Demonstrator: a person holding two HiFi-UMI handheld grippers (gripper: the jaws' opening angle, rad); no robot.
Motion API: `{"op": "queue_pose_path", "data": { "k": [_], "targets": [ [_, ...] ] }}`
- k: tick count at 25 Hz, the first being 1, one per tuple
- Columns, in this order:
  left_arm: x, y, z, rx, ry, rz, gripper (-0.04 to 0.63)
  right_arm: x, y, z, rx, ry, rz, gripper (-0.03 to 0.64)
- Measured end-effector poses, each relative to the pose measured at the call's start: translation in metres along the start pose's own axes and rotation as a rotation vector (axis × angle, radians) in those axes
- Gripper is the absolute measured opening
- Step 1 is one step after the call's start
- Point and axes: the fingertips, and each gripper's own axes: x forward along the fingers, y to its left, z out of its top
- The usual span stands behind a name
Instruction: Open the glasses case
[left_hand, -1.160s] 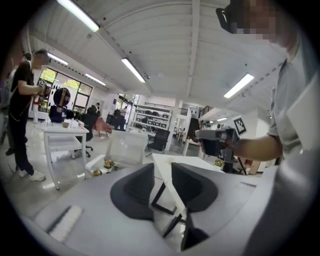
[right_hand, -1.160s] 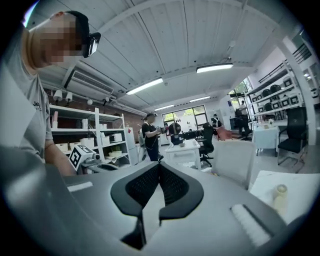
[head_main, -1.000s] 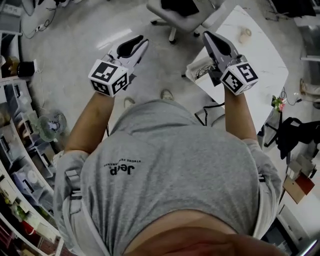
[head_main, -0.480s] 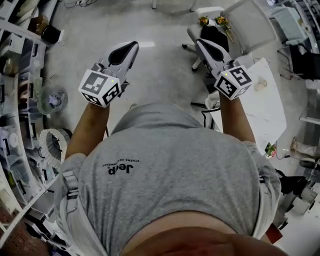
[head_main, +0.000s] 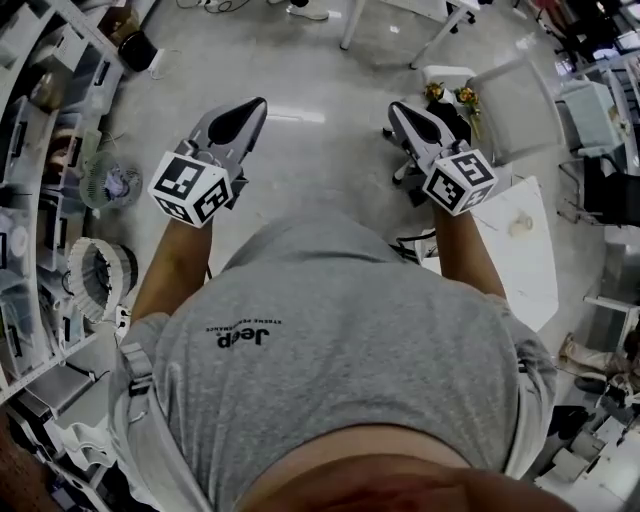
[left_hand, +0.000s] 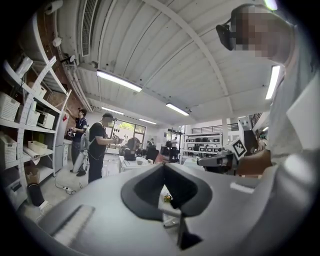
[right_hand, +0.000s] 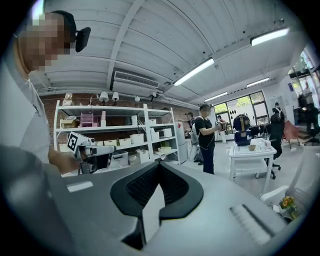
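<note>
White bins (right_hand: 136, 139) sit on shelving (right_hand: 146, 125) — contents unclear — beyond the closed right gripper (right_hand: 159, 165).

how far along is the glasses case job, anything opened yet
Done: nothing that shows; no glasses case appears in any view. In hand: nothing. The left gripper and right gripper are both shut and empty, held level above the floor. Left: reaching the case, gripping it and opening it.

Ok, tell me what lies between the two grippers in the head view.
Only bare floor lies between the left gripper and the right gripper. The head view shows this, with both grippers held out over it.
</note>
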Motion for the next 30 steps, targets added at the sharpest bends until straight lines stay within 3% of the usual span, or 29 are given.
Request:
{"op": "queue_pose_path", "data": {
  "k": [30],
  "targets": [
    [0.014, -0.021, 0.001, -0.025, 0.005, -0.077, 0.057, -0.023, -0.005, 0.001, -0.031, 0.021, -0.043, 0.002]
  ]
}}
